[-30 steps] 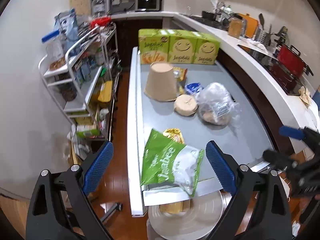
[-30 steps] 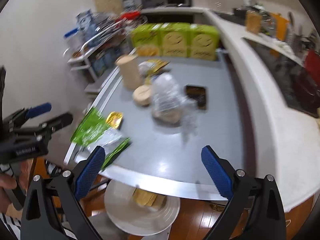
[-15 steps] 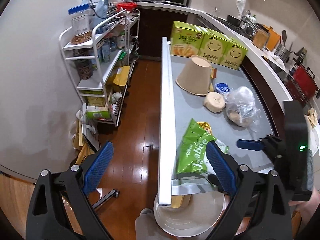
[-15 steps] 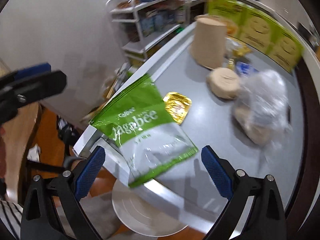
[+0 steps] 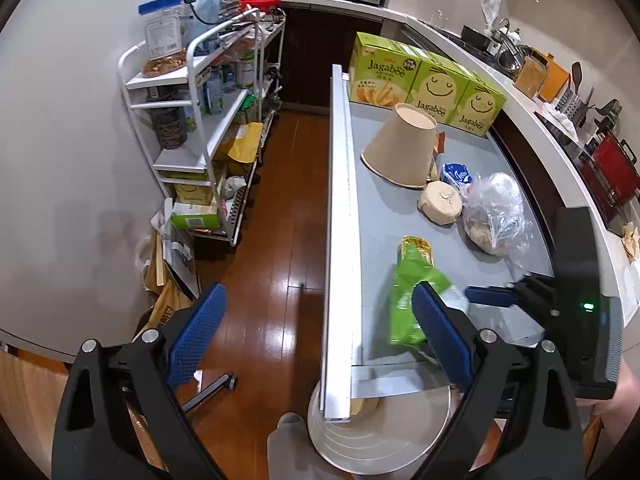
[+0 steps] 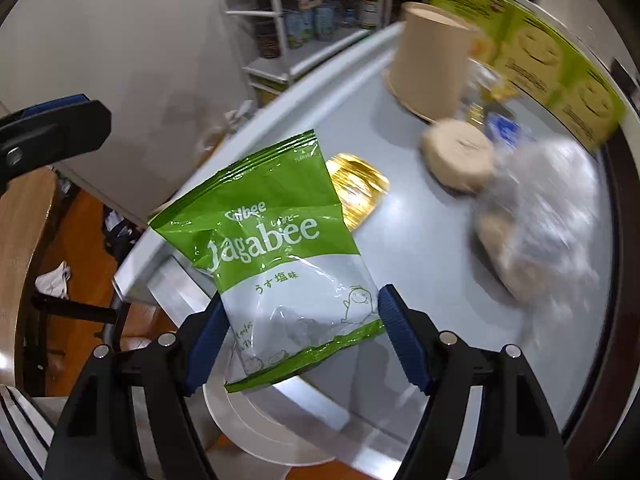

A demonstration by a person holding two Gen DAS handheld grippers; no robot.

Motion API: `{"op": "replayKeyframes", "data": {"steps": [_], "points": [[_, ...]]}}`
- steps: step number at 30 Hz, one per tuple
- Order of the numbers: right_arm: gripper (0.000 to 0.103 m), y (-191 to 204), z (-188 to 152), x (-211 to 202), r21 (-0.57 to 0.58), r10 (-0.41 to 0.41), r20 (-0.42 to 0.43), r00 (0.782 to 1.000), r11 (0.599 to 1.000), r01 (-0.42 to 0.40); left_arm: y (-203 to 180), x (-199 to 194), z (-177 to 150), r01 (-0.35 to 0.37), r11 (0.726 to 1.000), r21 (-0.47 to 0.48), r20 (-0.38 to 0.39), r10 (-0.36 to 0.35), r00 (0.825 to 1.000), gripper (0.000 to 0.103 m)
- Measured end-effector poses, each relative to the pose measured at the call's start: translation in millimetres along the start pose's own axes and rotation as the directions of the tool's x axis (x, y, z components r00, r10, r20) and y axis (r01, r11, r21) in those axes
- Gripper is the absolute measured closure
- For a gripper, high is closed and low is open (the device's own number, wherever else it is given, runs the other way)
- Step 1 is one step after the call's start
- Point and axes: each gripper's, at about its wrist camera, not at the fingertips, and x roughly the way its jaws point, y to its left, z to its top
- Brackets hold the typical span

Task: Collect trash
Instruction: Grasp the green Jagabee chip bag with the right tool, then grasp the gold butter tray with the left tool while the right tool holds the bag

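A green and white Jagabee snack bag (image 6: 280,256) lies at the near end of the grey table (image 6: 432,248); its lower end sits between the open fingers of my right gripper (image 6: 304,340), which has narrowed around it. A gold wrapper (image 6: 358,190) lies just behind the bag. A round white bin (image 5: 380,432) stands below the table's near end. My left gripper (image 5: 316,340) is open and empty, off the table's left edge over the wooden floor. In the left wrist view the bag (image 5: 412,300) and the right gripper (image 5: 496,296) show at right.
An upturned brown paper cup (image 5: 400,148), a round beige lid (image 5: 440,202), a blue wrapper (image 5: 456,172) and a clear plastic bag (image 5: 496,216) sit mid-table. Three Jagabee boxes (image 5: 424,84) stand at the far end. A white shelf cart (image 5: 200,120) stands left.
My right gripper has moved in low over the table's near end and its fingers have come closer around the bag. My left gripper has swung left, off the table.
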Motion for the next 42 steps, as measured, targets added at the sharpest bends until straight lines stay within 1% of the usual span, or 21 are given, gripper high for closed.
{"op": "replayKeyframes", "data": {"steps": [3, 5, 7, 8, 10, 12, 14, 15, 18, 21, 22, 24, 26, 27, 28, 29, 32, 34, 36, 38, 42], "points": [[0.03, -20, -19, -14, 0.066, -0.024, 0.001, 1.0, 0.998, 0.024, -9, 10, 5, 0.006, 1.0, 0.029, -0.015, -0.005, 1.0, 0.008], [0.03, -35, -33, -21, 0.107, -0.08, -0.01, 0.997, 0.991, 0.08, -17, 18, 9, 0.023, 0.998, 0.054, -0.025, -0.022, 0.999, 0.008], [0.03, -53, -43, -23, 0.174, -0.129, -0.03, 0.991, 0.976, 0.132, -32, 33, 13, 0.054, 0.994, 0.099, -0.052, -0.049, 0.997, 0.008], [0.03, -68, -51, -25, 0.237, -0.145, -0.041, 0.989, 0.96, 0.151, -38, 40, 15, 0.07, 0.991, 0.117, -0.067, -0.062, 0.996, 0.008], [0.03, -87, -59, -30, 0.315, -0.157, -0.032, 0.987, 0.935, 0.16, -51, 52, 16, 0.079, 0.984, 0.159, -0.086, -0.066, 0.994, 0.008], [0.029, -97, -63, -33, 0.352, -0.173, -0.037, 0.984, 0.92, 0.174, -65, 67, 16, 0.082, 0.97, 0.229, -0.108, -0.059, 0.992, 0.008], [0.029, -102, -67, -36, 0.369, -0.183, -0.04, 0.982, 0.911, 0.185, -74, 77, 14, 0.094, 0.957, 0.273, -0.135, -0.058, 0.989, 0.017], [0.029, -100, -69, -37, 0.373, -0.182, -0.034, 0.983, 0.91, 0.182, -78, 83, 14, 0.115, 0.953, 0.28, -0.162, -0.072, 0.984, 0.025], [0.029, -102, -73, -43, 0.381, -0.175, -0.02, 0.984, 0.909, 0.169, -82, 95, 13, 0.226, 0.944, 0.24, -0.235, -0.169, 0.957, 0.026], [0.029, -102, -76, -45, 0.399, -0.165, -0.016, 0.986, 0.903, 0.158, -87, 110, 11, 0.291, 0.937, 0.194, -0.311, -0.223, 0.924, 0.026], [0.029, -102, -77, -45, 0.402, -0.161, -0.014, 0.987, 0.903, 0.153, -90, 108, 11, 0.319, 0.929, 0.188, -0.312, -0.251, 0.916, 0.026], [0.029, -102, -78, -45, 0.408, -0.152, -0.013, 0.988, 0.901, 0.145, -98, 102, 9, 0.402, 0.896, 0.186, -0.336, -0.327, 0.883, 0.026], [0.023, -106, -80, -46, 0.419, -0.142, -0.009, 0.99, 0.898, 0.133, -103, 93, 7, 0.436, 0.875, 0.212, -0.336, -0.353, 0.873, 0.026], [0.016, -107, -80, -47, 0.427, -0.145, -0.005, 0.989, 0.894, 0.133, -102, 90, 7, 0.422, 0.877, 0.228, -0.329, -0.338, 0.882, 0.025], [0.013, -110, -81, -49, 0.439, -0.151, 0.007, 0.989, 0.888, 0.132, -101, 88, 6, 0.395, 0.885, 0.246, -0.319, -0.311, 0.895, 0.025], [0.012, -112, -82, -52, 0.448, -0.147, 0.018, 0.989, 0.886, 0.123, -97, 87, 7, 0.378, 0.891, 0.251, -0.313, -0.295, 0.903, 0.025], [0.008, -119, -80, -51, 0.476, -0.103, 0.035, 0.994, 0.876, 0.074, -80, 87, 13, 0.352, 0.911, 0.215, -0.296, -0.283, 0.912, 0.026], [0.008, -120, -76, -48, 0.468, -0.091, 0.035, 0.995, 0.881, 0.064, -75, 86, 21, 0.334, 0.915, 0.229, -0.28, -0.266, 0.922, 0.026], [0.008, -119, -73, -44, 0.454, -0.091, 0.033, 0.995, 0.888, 0.066, -77, 88, 25, 0.313, 0.904, 0.292, -0.264, -0.238, 0.935, 0.026], [0.008, -118, -69, -39, 0.439, -0.07, 0.03, 0.997, 0.897, 0.05, -82, 93, 26, 0.298, 0.887, 0.351, -0.268, -0.21, 0.94, 0.026], [0.008, -113, -59, -30, 0.381, -0.082, 0.0, 0.997, 0.921, 0.075, -87, 105, 24, 0.306, 0.852, 0.424, -0.305, -0.184, 0.934, 0.025]]}}
